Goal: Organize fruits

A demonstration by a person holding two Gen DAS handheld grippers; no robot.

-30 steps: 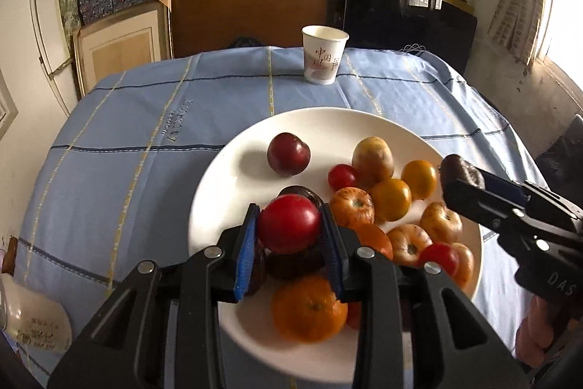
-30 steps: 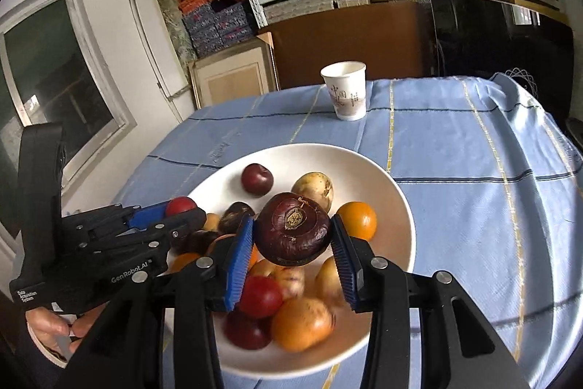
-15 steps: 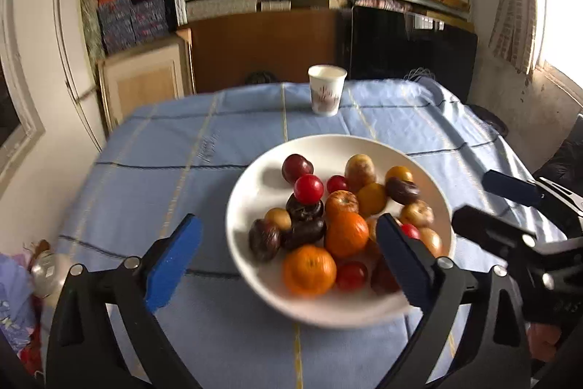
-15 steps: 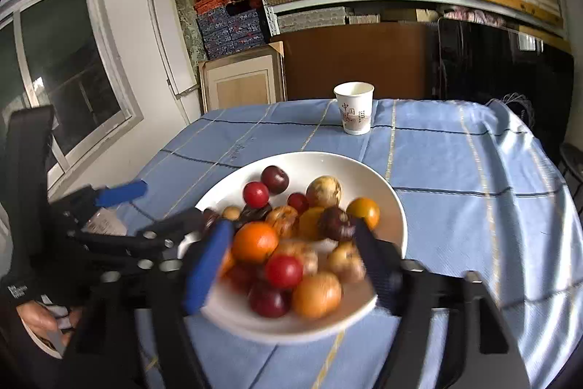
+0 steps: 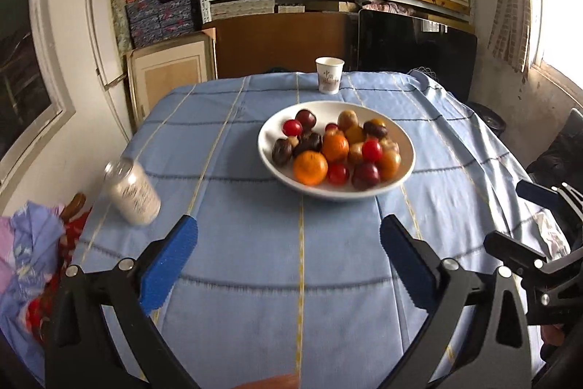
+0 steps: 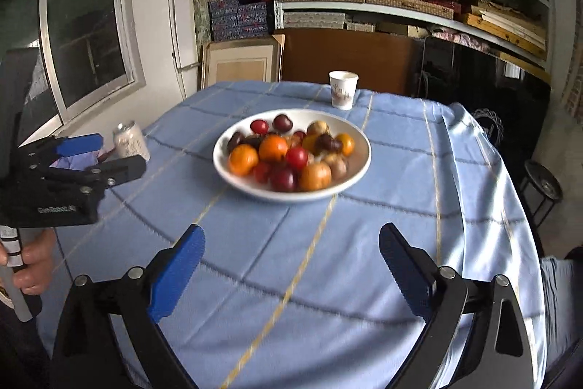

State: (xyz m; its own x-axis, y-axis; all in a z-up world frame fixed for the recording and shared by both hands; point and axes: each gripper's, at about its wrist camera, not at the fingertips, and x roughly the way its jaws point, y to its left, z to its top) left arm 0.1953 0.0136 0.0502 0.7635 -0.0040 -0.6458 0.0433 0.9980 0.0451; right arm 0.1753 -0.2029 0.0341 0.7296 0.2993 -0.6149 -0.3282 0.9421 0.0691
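Note:
A white bowl [image 5: 407, 148] holds several fruits: oranges such as one at the front [image 5: 310, 167], red tomatoes and dark plums. It stands mid-table and also shows in the right wrist view [image 6: 360, 166]. My left gripper [image 5: 289, 256] is open and empty, well back from the bowl over the blue cloth. My right gripper [image 6: 291, 259] is open and empty, also back from the bowl. The right gripper shows at the right edge of the left wrist view [image 5: 524, 217]; the left gripper shows at the left of the right wrist view [image 6: 105, 155].
A white paper cup [image 5: 329, 74] stands at the table's far edge, also in the right wrist view [image 6: 343, 89]. A white can [image 5: 132, 192] stands near the left table edge. Bundled cloth [image 5: 29, 261] lies beyond it. Shelves and boards stand behind the table.
A second ago each gripper was shut on a fruit over the bowl. Both have opened, left the fruits in the bowl and pulled back away from it.

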